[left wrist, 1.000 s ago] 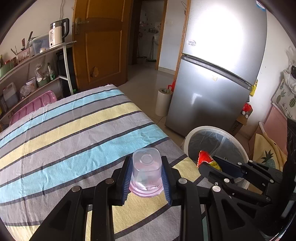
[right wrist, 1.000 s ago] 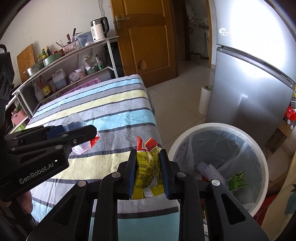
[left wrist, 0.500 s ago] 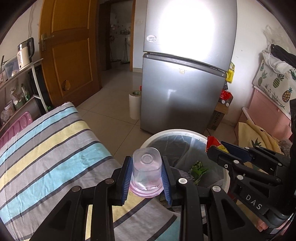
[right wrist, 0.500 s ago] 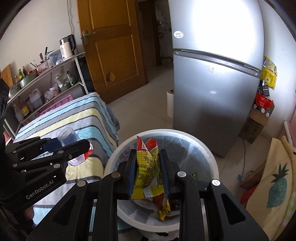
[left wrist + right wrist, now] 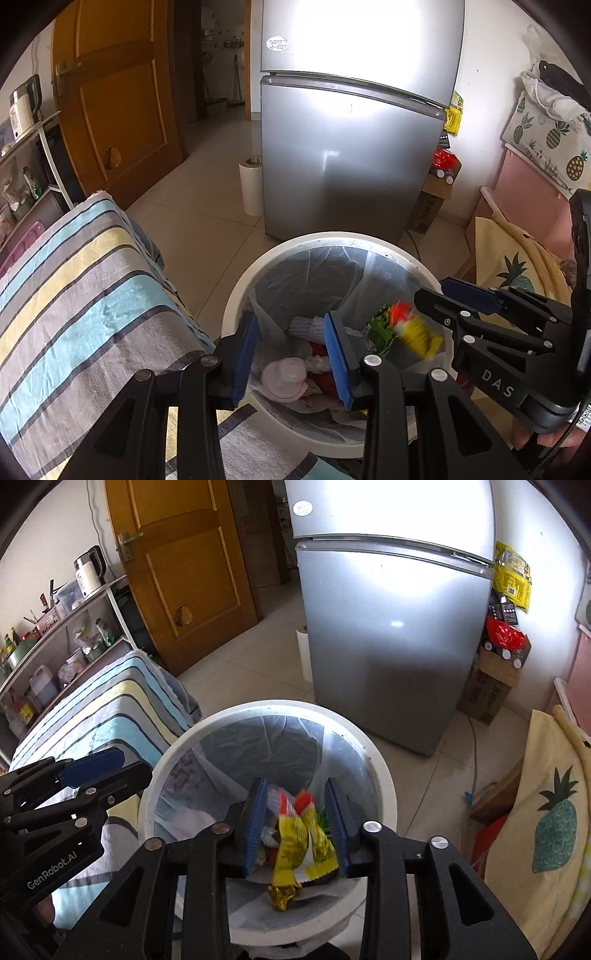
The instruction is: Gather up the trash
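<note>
Both my grippers hang over the white bin point(image 5: 236, 302), jaws opening. My left gripper point(image 5: 291, 354) is empty, the plastic cup point(image 5: 286, 378) lying in the bin at its 6 o'clock. The yellow wrapper point(image 5: 303, 834) sits loose between my right gripper point(image 5: 297, 819) pads.

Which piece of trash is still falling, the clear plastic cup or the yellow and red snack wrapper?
The yellow and red snack wrapper: it hangs loose between the right gripper's opening jaws. The clear plastic cup already lies inside the white trash bin.
</note>
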`<state>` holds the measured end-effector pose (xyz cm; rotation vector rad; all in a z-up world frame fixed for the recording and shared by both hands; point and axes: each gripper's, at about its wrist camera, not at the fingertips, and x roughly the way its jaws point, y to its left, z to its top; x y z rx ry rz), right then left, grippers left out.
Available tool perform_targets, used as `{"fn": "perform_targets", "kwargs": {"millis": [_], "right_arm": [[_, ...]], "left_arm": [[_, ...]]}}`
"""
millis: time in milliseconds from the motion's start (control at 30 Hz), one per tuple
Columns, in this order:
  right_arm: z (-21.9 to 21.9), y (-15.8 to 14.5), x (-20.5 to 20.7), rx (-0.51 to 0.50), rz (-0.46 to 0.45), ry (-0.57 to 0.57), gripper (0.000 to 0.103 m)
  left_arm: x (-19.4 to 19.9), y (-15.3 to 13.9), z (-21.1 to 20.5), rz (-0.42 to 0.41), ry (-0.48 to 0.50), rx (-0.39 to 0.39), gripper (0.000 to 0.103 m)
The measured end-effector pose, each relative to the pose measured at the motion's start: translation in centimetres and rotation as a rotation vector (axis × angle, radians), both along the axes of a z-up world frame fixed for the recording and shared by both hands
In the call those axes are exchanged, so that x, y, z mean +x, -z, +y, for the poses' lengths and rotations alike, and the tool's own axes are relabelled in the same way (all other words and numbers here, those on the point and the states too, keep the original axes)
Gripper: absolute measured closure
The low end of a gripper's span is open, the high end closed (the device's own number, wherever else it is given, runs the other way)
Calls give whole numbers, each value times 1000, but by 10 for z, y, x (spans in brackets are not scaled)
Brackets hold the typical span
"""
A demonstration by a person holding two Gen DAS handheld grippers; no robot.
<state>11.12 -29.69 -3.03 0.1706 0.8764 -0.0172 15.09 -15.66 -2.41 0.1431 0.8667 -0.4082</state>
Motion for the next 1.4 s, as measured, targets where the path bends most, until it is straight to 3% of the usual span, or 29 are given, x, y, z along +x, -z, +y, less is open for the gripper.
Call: {"fn": "perform_targets", "kwargs": {"millis": [533,833,1400], "right_arm": [[23,-29,-34,-42,-95,36,59],[37,-40,-68,-41,-139,74,58],[57,-50,-128,-68,-221,111,57]], "left_arm": [[-32,-21,28,-68,-37,-35,58],[-66,-30,46,-136,-109,-17,58],[-127,-45,57,-217,-110,-38,58]]}}
